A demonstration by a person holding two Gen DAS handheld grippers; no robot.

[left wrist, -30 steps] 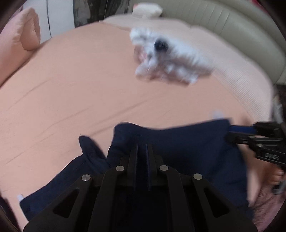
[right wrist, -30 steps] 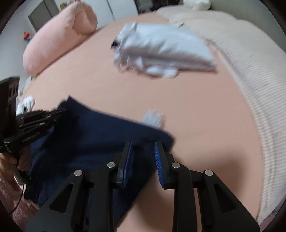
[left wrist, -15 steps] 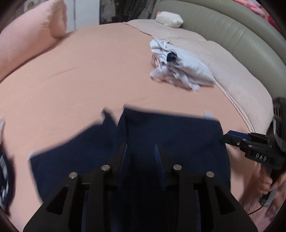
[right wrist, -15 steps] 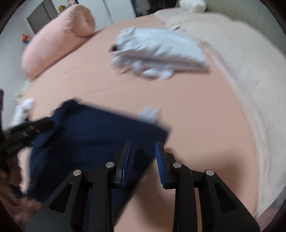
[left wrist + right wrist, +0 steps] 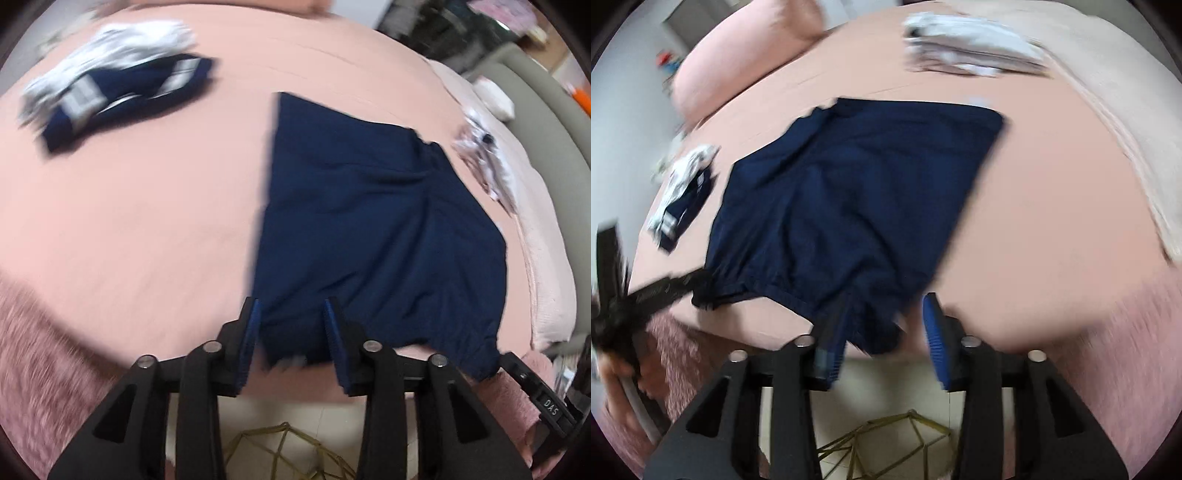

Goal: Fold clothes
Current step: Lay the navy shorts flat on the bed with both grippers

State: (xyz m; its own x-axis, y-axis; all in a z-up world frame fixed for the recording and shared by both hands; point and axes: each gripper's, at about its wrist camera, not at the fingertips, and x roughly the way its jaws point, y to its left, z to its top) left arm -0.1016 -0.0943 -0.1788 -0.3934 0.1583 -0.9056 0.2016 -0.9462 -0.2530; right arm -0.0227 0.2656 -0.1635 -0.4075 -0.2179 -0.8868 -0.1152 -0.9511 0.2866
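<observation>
left wrist view: navy shorts spread flat on peach bed sheet, waistband end at 6 o'clock by the bed edge. left gripper jaws have just been opening; waistband corner sits between the blue pads, pads apart, not pressing. striped navy-and-white garment pile at 10 o'clock, well apart. white clothes pile at 2 o'clock.

right wrist view: right gripper jaws also just been opening, spread, other waistband corner between them, no pinch seen. pink pillow at 11 o'clock. gold wire frame on floor below. heavy motion blur.
</observation>
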